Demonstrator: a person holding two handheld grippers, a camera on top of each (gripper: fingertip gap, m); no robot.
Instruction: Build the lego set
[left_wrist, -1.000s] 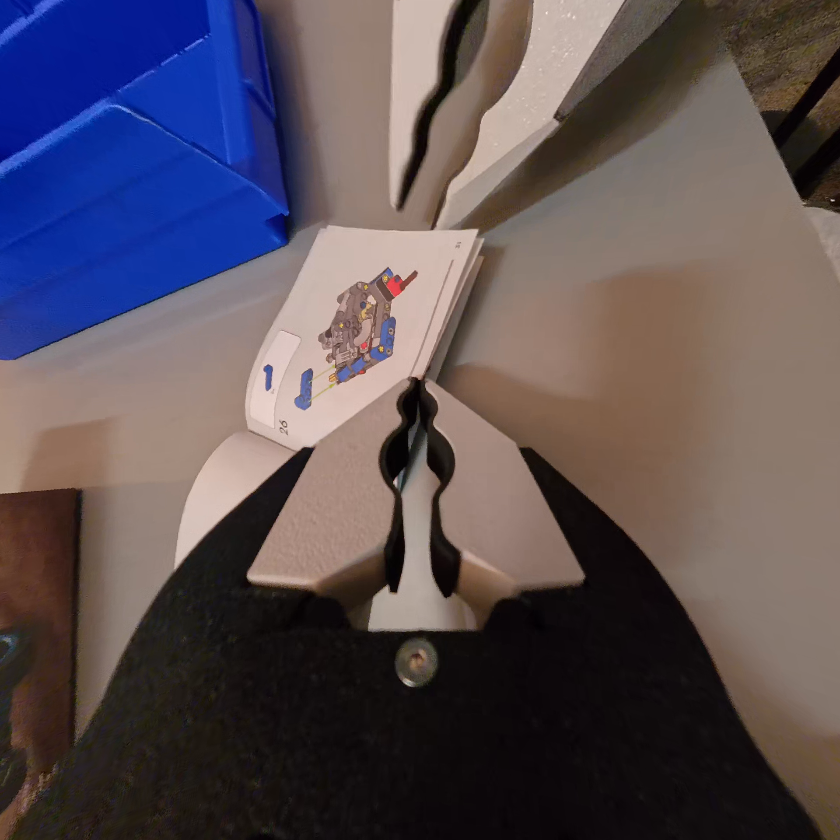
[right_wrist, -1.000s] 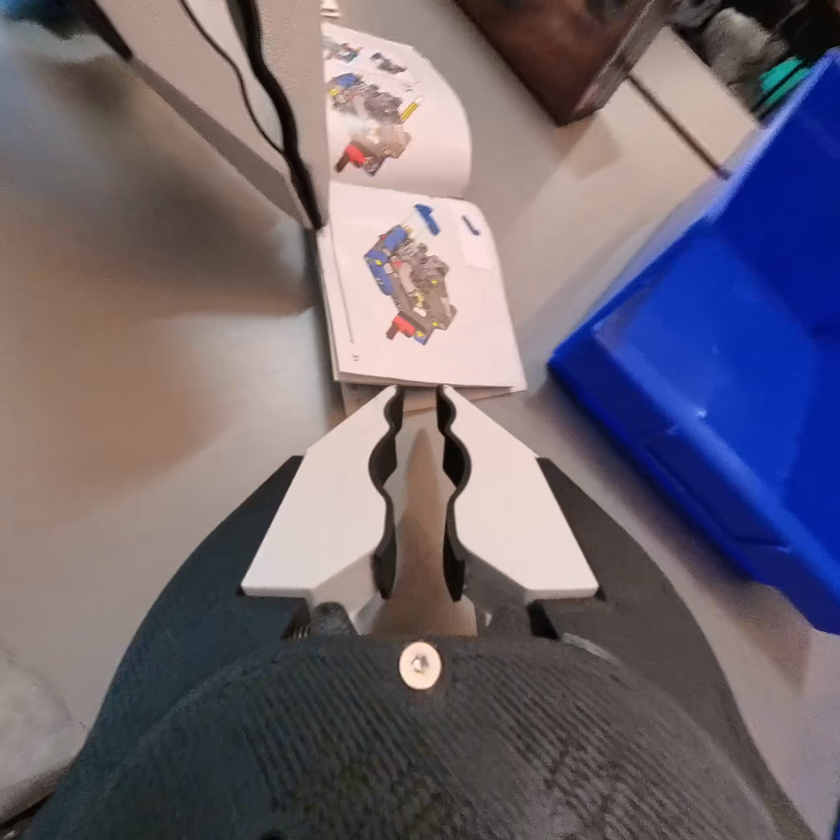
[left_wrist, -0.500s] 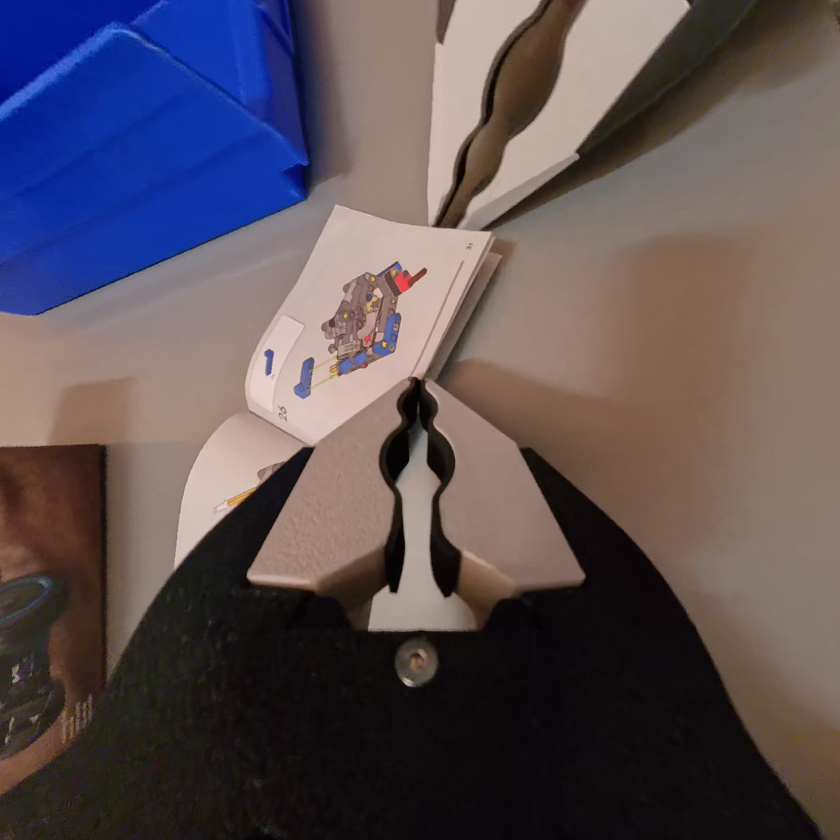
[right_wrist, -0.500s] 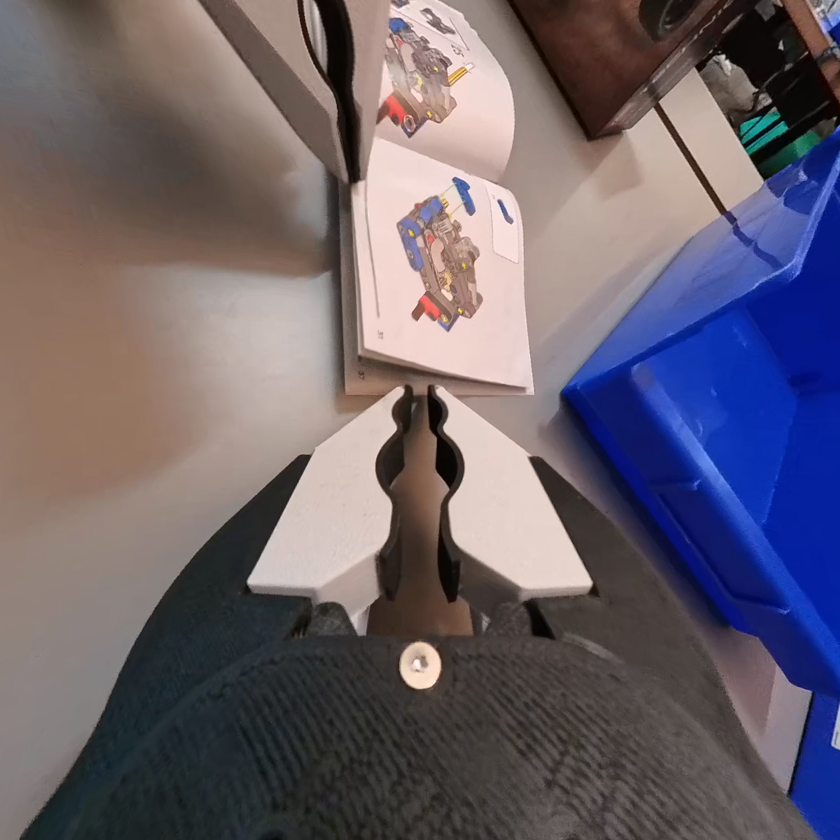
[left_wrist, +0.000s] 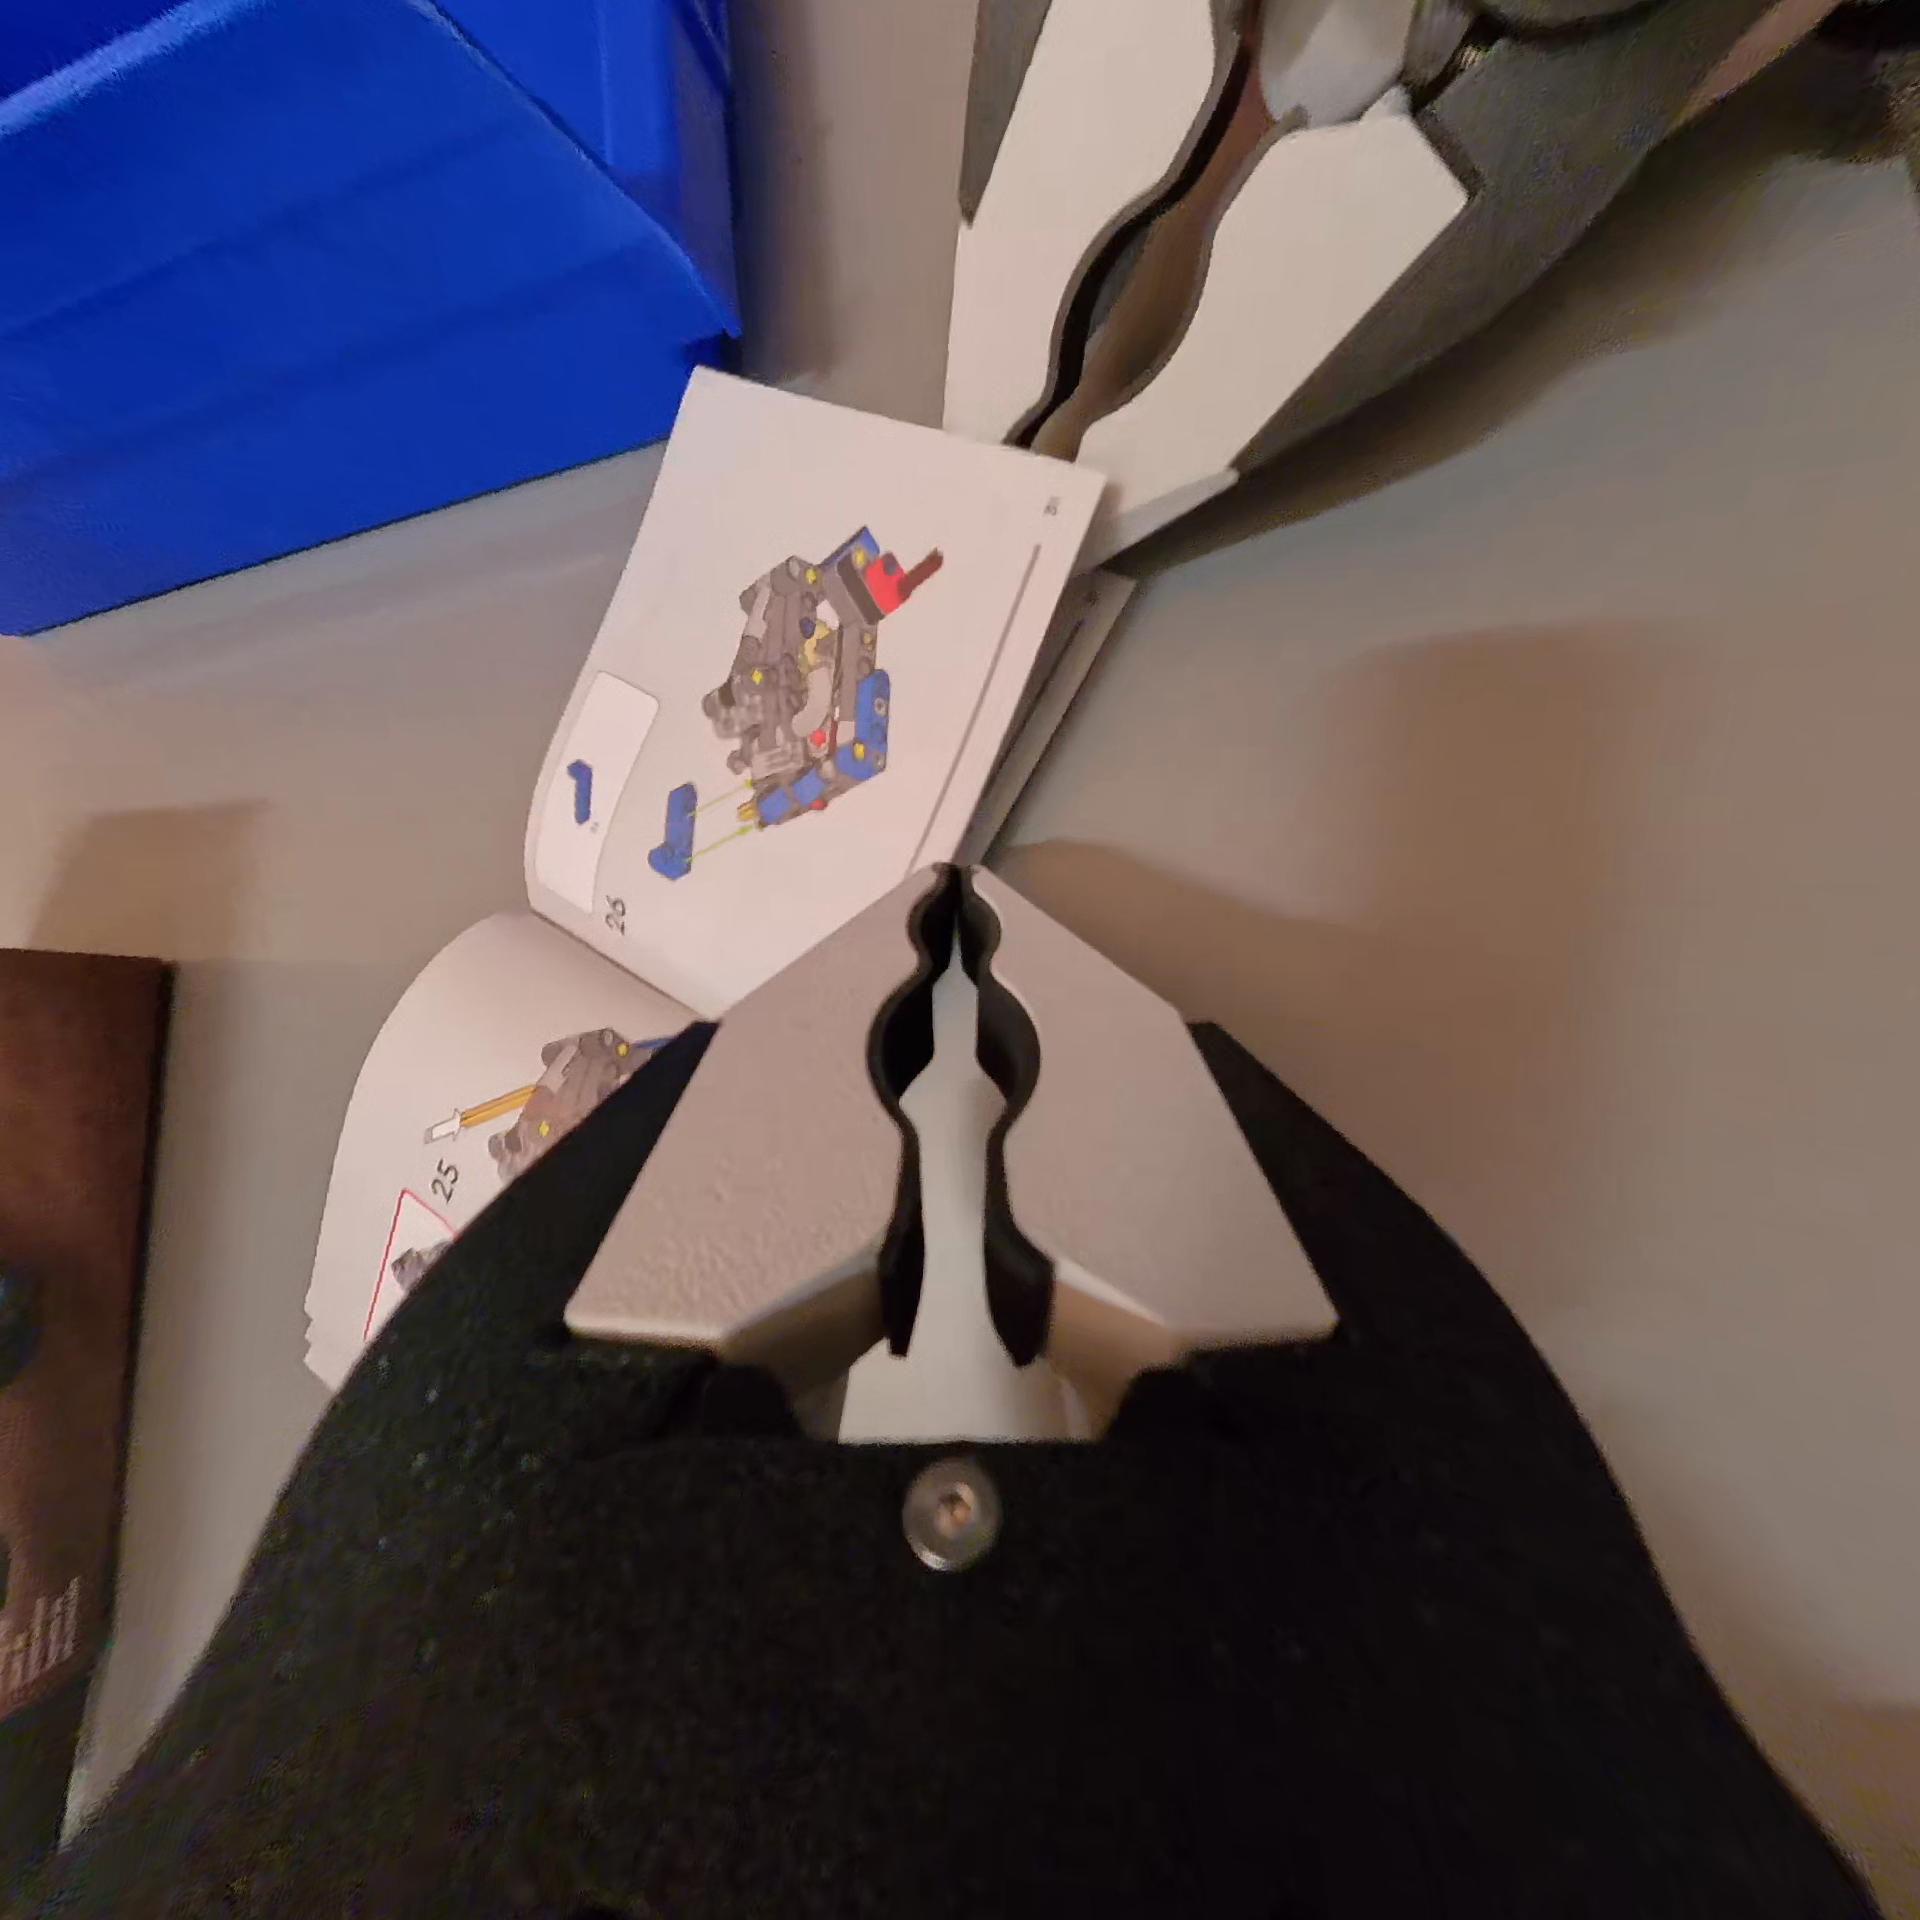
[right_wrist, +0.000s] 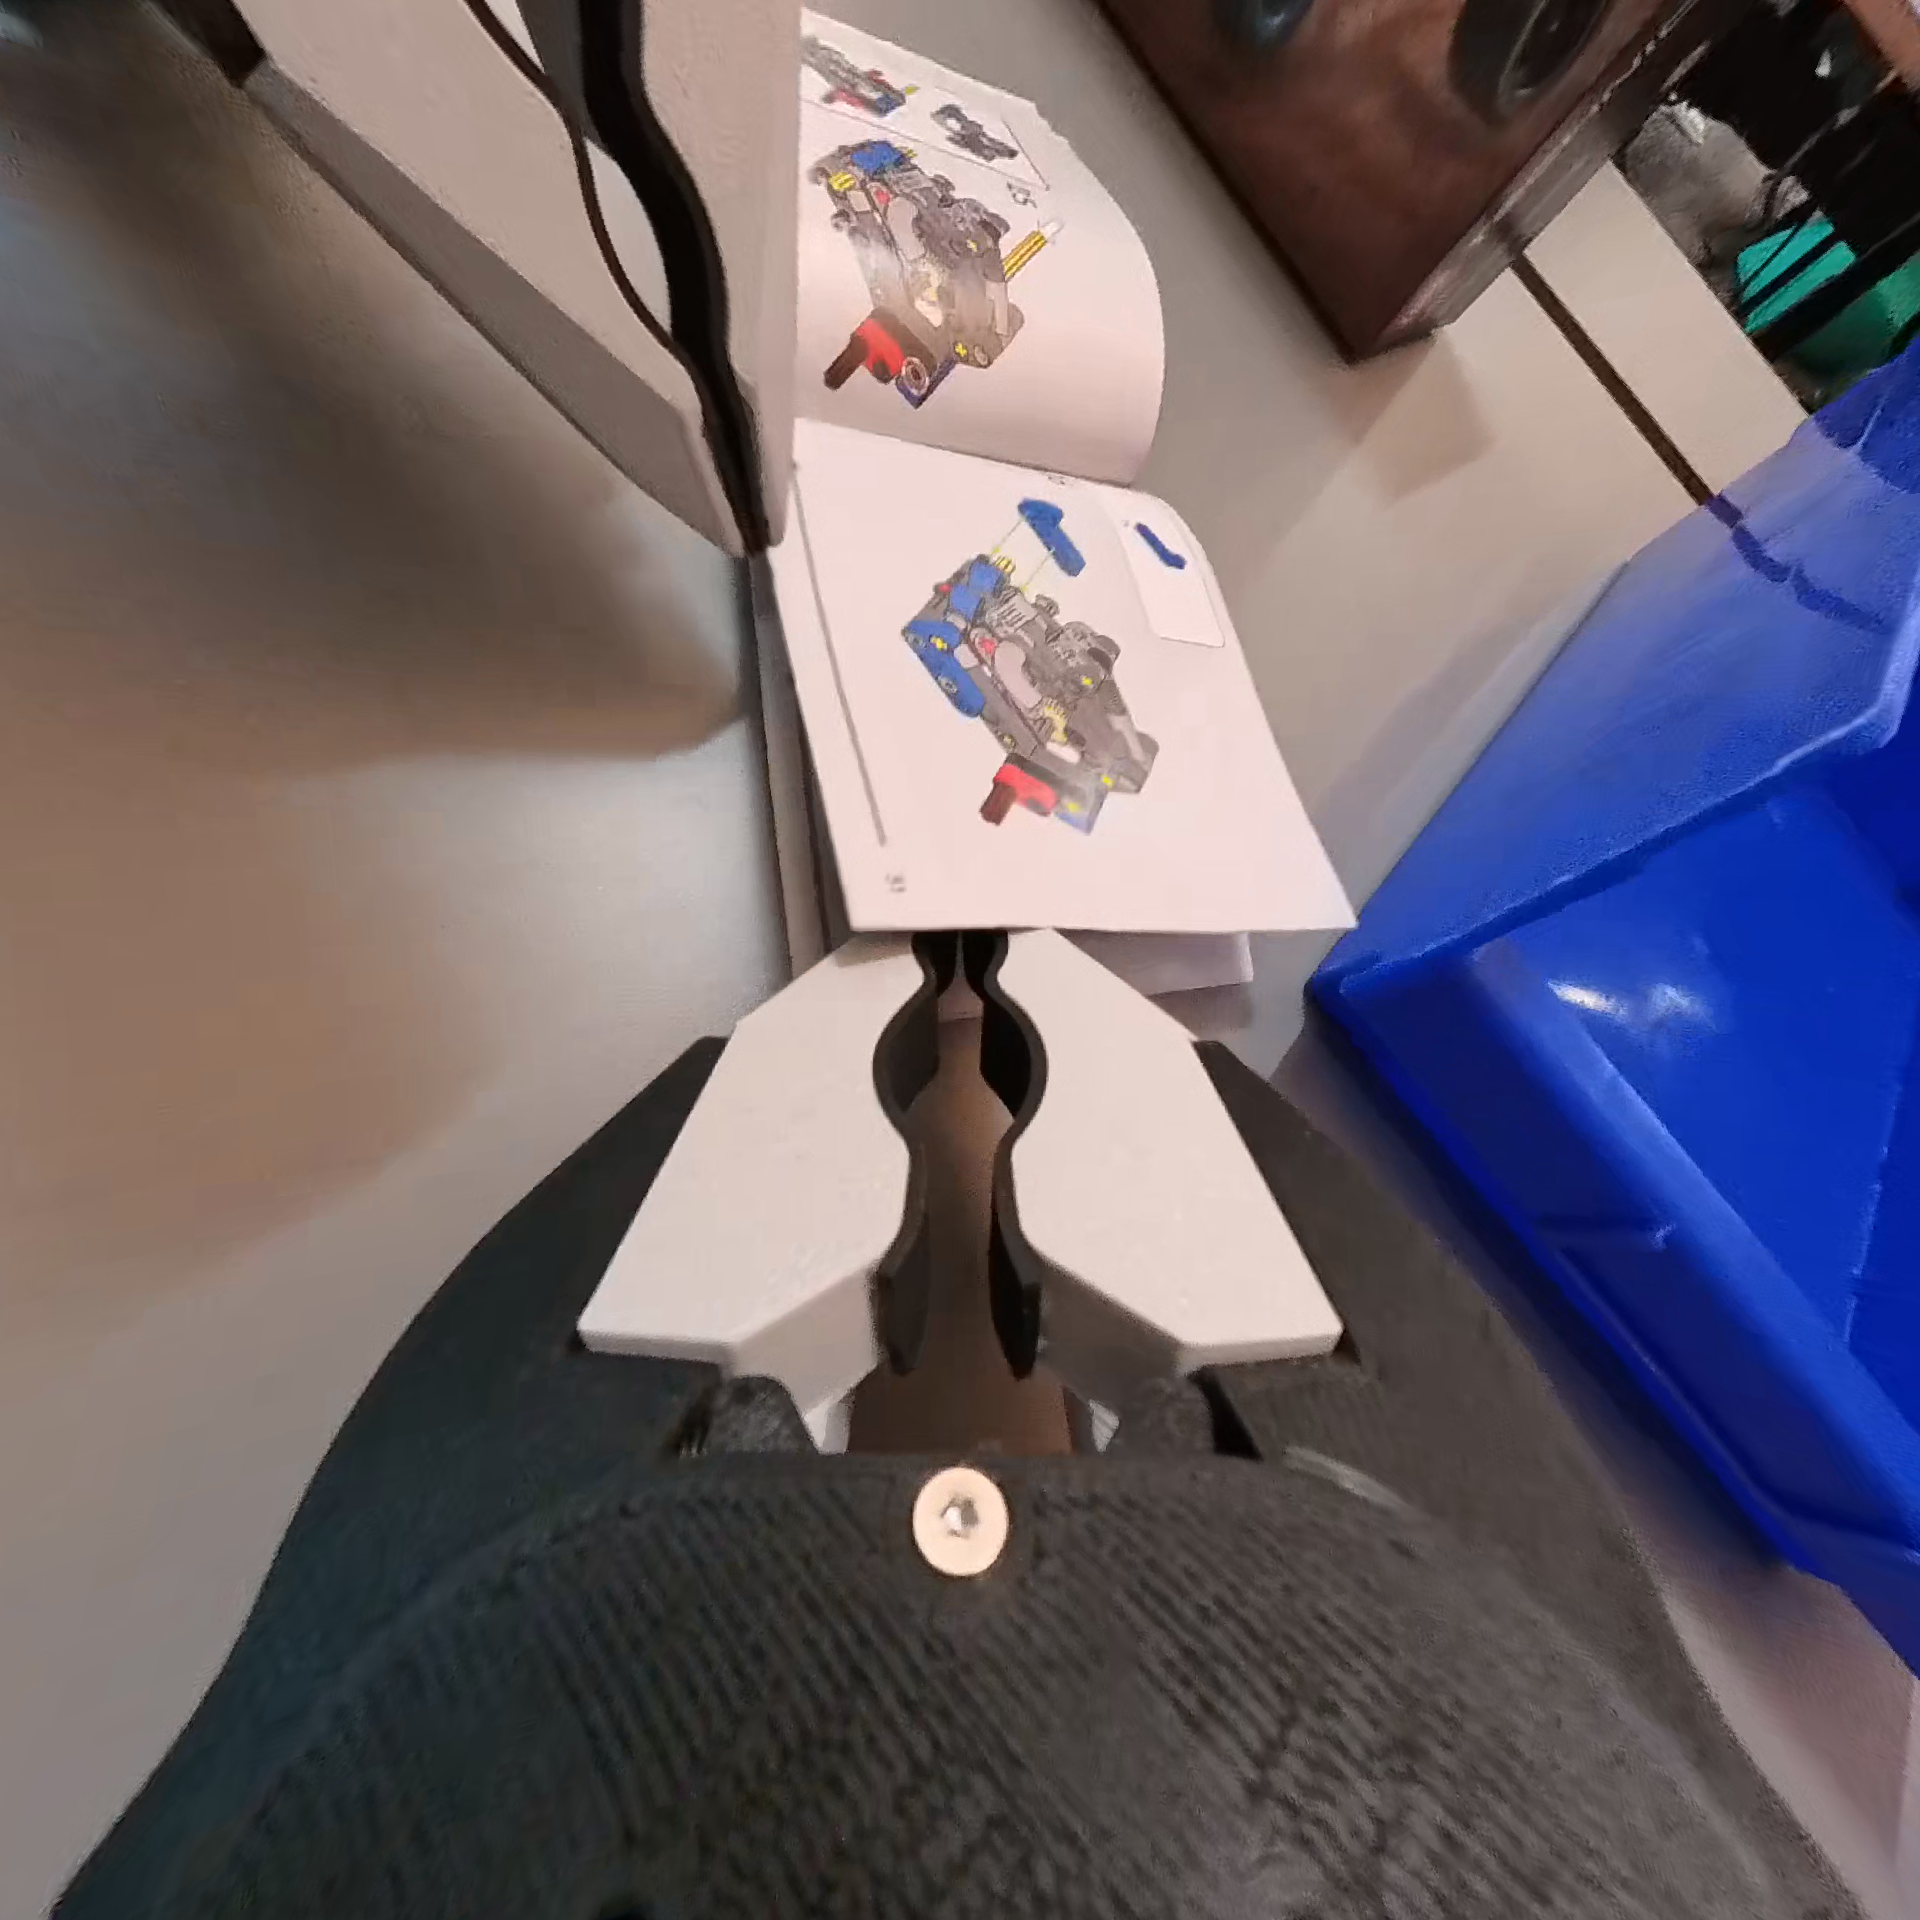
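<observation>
Both grippers, left gripper (left_wrist: 954, 883) and right gripper (right_wrist: 961, 940), pinch the open instruction booklet's (right_wrist: 1039, 707) page edges, jaws closed, beside the blue bin (right_wrist: 1662, 1039).

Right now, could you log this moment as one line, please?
left gripper: shut, at booklet spine | right gripper: shut on page edge | blue bin: beside

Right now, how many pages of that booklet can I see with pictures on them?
2. One flat page lies just ahead of the right gripper; the other, curled page lies beyond it, beside the left gripper. Pages underneath are hidden.

Right tongs (right_wrist: 961, 951), tips together at the edge of the open booklet (right_wrist: 1039, 707); blue bin (right_wrist: 1662, 987) beside it
</observation>
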